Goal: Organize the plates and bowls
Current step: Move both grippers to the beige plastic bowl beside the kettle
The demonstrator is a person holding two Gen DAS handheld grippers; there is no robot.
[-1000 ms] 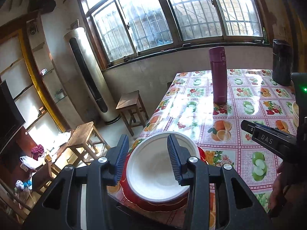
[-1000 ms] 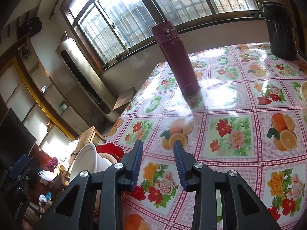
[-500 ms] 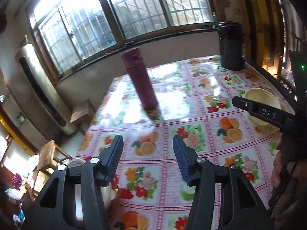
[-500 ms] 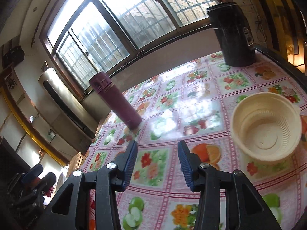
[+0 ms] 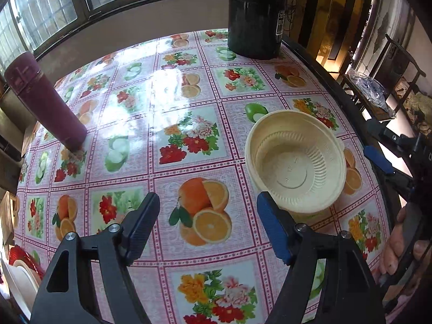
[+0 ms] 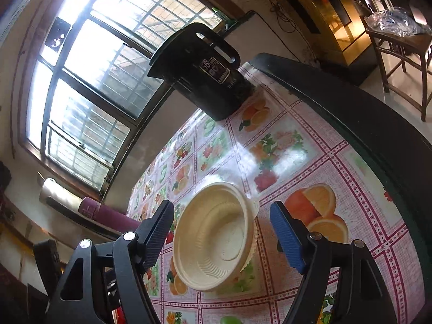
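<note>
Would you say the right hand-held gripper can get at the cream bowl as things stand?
Probably yes. The right hand-held gripper has just been opening and faces the cream bowl, which sits alone on the tablecloth, framed between the fingers, untouched. Nothing stands between them.

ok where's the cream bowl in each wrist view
Left wrist: the cream bowl sits right of centre, just beyond the right-hand finger.
Right wrist: the bowl is low in the middle, between the open fingers, untouched.
Shared landmark: the black canister standing at the table's far end.
</note>
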